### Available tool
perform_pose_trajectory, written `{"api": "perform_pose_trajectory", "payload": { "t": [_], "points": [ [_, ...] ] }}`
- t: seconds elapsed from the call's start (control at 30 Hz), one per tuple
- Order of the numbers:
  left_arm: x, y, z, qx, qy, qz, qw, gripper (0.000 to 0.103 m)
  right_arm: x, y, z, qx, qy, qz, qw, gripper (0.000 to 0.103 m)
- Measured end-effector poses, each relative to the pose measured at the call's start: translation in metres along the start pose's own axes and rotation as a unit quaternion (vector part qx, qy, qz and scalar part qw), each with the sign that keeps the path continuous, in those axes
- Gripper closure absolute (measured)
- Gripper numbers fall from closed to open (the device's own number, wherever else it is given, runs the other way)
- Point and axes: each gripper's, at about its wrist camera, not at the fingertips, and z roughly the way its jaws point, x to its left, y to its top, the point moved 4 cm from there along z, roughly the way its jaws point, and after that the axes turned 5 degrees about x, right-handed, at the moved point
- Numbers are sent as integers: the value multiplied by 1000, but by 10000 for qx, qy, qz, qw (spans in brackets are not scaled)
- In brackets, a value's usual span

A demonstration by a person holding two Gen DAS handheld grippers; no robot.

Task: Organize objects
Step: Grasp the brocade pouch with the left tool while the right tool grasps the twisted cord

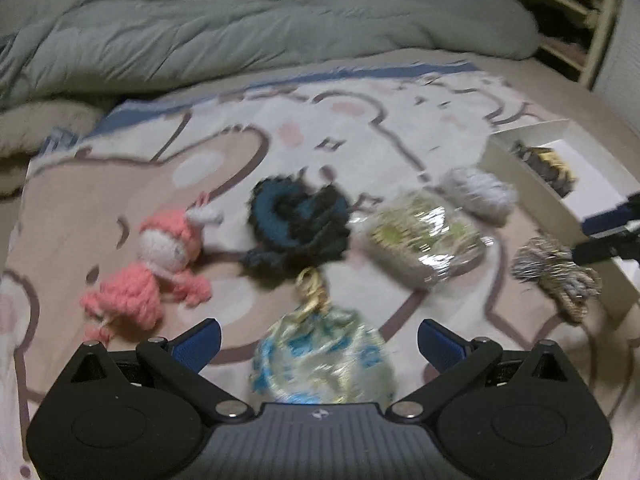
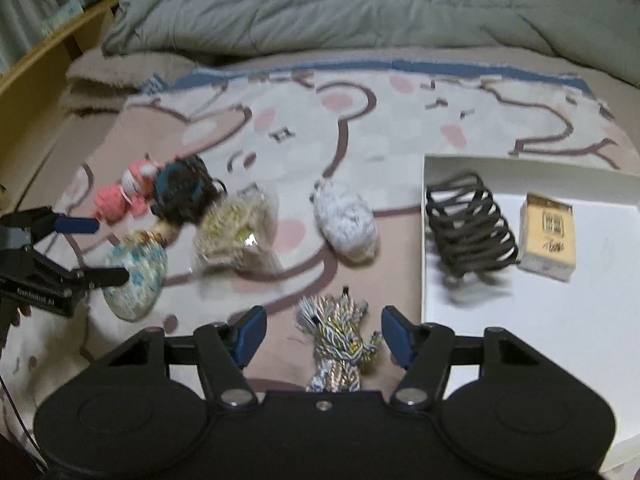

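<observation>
Right hand-held gripper (image 2: 322,335): we hold it unclenched, pads either side of the braided cord bundle (image 2: 340,344), not pressing.
Left hand-held gripper (image 1: 319,339): jaws apart, straddling the blue-patterned pouch (image 1: 324,356).
Done: we count a dark coiled item (image 2: 468,224) and a small yellow box (image 2: 548,236) in the white tray (image 2: 520,320).
Left: pink knitted doll (image 1: 156,264), dark scrunchie (image 1: 298,220), foil packet (image 1: 424,236), grey yarn ball (image 2: 346,220), all on the bed blanket (image 2: 384,120).
Unclear: motion blur; tray's near edge cut off.
</observation>
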Motion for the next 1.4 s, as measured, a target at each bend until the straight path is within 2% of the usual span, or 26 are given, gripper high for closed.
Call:
{"api": "perform_pose_trajectory", "payload": {
  "t": [0.13, 0.3, 0.43, 0.53, 0.67, 0.73, 0.8, 0.9, 0.97, 1.07, 1.23, 1.4],
  "points": [
    [6, -5, 14, 301, -218, -328, 9988, 0, -1, -3, 15, 274, -6, -16, 9996, 38],
    [0, -7, 28, 622, -157, -156, 9978, 1, 1, -8, 31, 569, -128, -192, 9981, 38],
    [1, -6, 35, 672, 93, -188, 9975, 4, 1, -11, 39, 690, -296, -343, 9966, 39],
    [2, -6, 41, 749, 141, -266, 9967, 5, 4, -15, 43, 765, -367, -509, 9951, 42],
    [-2, -8, 49, 914, 282, -128, 9953, 5, 10, -20, 48, 884, -413, -746, 9924, 44],
    [-3, -8, 50, 920, 305, -193, 9951, 5, 12, -21, 50, 888, -468, -806, 9917, 46],
    [-5, -8, 52, 949, 322, -305, 9945, 4, 12, -21, 50, 901, -495, -821, 9913, 54],
    [-8, -8, 56, 1040, 436, -396, 9928, 3, 10, -20, 50, 867, -508, -766, 9920, 62],
    [-8, -7, 57, 1081, 455, -504, 9918, 6, 8, -19, 50, 846, -464, -713, 9928, 65],
    [-3, -5, 54, 1041, 458, -767, 9905, 18, 7, -19, 49, 808, -412, -672, 9936, 66],
    [-4, -7, 43, 1023, 420, -911, 9897, 19, 4, -15, 40, 628, -322, -552, 9960, 67],
    [-5, -3, 23, 778, 337, -1172, 9895, 19, 0, -10, 28, 382, -242, -384, 9982, 67]
  ]
}}
